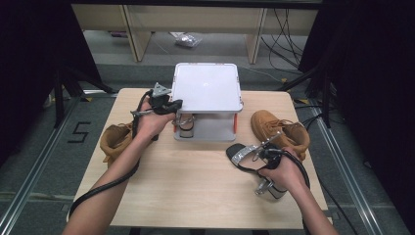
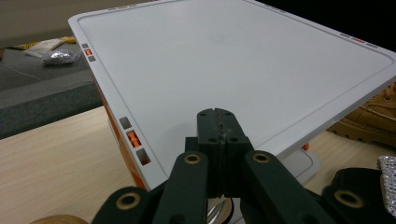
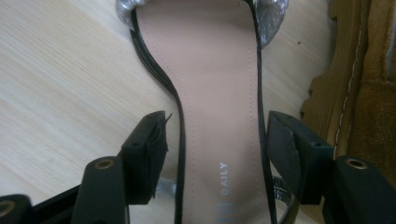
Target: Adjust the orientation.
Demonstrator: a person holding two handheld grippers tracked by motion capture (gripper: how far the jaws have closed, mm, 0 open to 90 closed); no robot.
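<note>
Right gripper [image 3: 217,154] seen at near right of table [image 1: 195,191], jaws spread wide either side of sandal [image 3: 217,93] waist, small gaps left at both sole edges, pads not pressing. Sandal lain on table, sparkly toe strap toward centre, tan boot [image 1: 281,129] just beside on far right, close to right table edge. Left gripper [image 2: 219,135] held shut, nothing between jaws, over near-left edge of white shelf stand [image 1: 208,88]. Second tan boot [image 1: 115,142] placed at left table edge. Broad bare tabletop left near centre.

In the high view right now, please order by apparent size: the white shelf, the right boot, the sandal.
1. white shelf
2. right boot and sandal: they look alike, and a hand covers part of the sandal, so their order is unsure.
</note>
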